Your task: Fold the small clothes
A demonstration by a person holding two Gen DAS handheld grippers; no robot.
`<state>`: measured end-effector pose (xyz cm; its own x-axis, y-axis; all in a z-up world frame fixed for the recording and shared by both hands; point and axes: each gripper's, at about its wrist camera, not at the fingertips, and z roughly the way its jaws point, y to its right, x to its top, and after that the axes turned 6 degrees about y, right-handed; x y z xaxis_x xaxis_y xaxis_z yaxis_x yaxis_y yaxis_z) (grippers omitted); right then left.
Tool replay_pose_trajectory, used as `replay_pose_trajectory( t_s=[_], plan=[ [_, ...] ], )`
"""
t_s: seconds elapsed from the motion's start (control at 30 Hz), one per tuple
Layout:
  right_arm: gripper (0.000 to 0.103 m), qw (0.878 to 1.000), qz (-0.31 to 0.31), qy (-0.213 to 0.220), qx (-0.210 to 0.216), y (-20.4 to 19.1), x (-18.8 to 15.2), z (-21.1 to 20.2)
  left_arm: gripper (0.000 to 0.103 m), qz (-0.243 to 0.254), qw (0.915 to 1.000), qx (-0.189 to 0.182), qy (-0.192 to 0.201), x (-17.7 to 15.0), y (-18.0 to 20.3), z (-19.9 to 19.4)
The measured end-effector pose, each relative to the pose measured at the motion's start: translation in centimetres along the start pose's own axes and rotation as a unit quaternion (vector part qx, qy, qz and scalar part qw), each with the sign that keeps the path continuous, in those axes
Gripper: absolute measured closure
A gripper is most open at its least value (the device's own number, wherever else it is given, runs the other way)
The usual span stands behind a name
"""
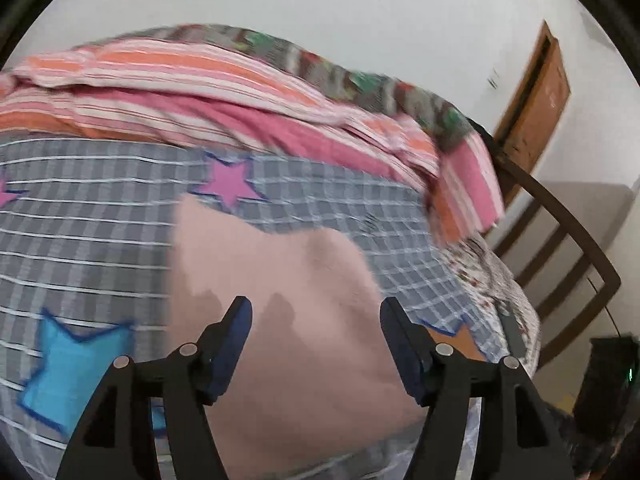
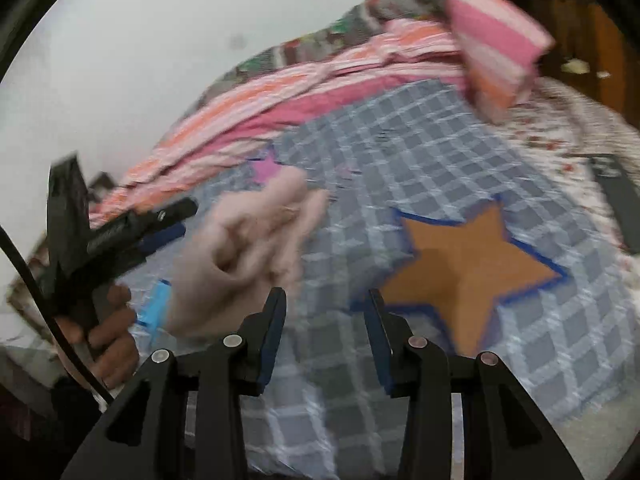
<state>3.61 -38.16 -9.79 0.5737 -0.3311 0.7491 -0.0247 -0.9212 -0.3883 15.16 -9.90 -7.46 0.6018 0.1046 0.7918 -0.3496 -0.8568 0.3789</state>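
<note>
The left gripper [image 1: 316,312] is seen with jaws wide, nothing pinched; the right gripper [image 2: 325,300] stands narrower, also empty. Just beyond, the pink garment [image 1: 288,304] lies bunched on the checked sheet [image 1: 100,240]. A fold could be lost if only one layer is caught. Its edges are blurred; farther off, the striped blanket [image 1: 200,88] is smeared.

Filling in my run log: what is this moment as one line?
left gripper: open, above pink garment | right gripper: open, empty | pink garment: lying on checked blanket
</note>
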Motion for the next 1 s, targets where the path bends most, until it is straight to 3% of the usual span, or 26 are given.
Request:
replay_pose_trajectory(
  t_s=[0.17,0.27,0.33,0.47,0.53,0.57,0.7,0.77,0.83,0.97,1.0],
  plan=[
    [0.051,0.995,0.056,-0.015,0.084,-0.9,2.3,4.9,0.039,0.01,0.9984,0.056,0.005,0.1,-5.6,-1.1],
    [0.049,0.989,0.088,-0.022,0.114,-1.6,3.6,8.1,0.039,-0.005,0.9987,0.05,0.004,-0.1,-8.5,-1.2],
    [0.047,0.989,0.101,-0.031,0.107,-2.0,4.3,10.4,0.039,-0.015,0.9989,0.044,0.006,-0.2,-9.8,-0.7],
    [0.047,0.993,0.091,-0.076,0.03,-2.5,4.8,14.8,0.039,-0.029,0.9991,0.029,-0.001,-0.7,-10.7,1.1],
    [0.058,0.993,0.069,-0.096,0.01,-3.0,4.5,16.6,0.039,-0.032,0.9992,0.024,-0.002,-0.9,-10.9,1.6],
    [0.076,0.994,0.056,-0.093,0.008,-3.4,4.5,16.7,0.039,-0.032,0.9992,0.022,-0.001,-1.1,-10.9,1.6],
    [0.081,0.997,-0.008,-0.01,0.071,-5.1,4.8,13.1,0.039,-0.03,0.9995,0.009,0.004,-1.4,-11.0,1.6],
    [0.081,0.998,-0.041,0.009,0.05,-5.3,3.7,12.4,0.039,-0.029,0.9995,0.009,0.003,-1.5,-11.1,1.7],
    [0.077,0.998,-0.047,-0.028,0.005,-4.6,2.3,13.8,0.039,-0.033,0.9994,0.01,0.001,-1.6,-11.2,1.6],
    [0.043,0.999,0.005,-0.033,-0.006,-2.4,2.0,14.0,0.039,-0.034,0.9994,0.01,0.006,-1.4,-11.5,1.1],
    [0.04,0.999,0.011,-0.037,-0.008,-2.1,2.2,14.1,0.039,-0.034,0.9993,0.01,0.008,-1.4,-11.6,0.9]
  ],
)
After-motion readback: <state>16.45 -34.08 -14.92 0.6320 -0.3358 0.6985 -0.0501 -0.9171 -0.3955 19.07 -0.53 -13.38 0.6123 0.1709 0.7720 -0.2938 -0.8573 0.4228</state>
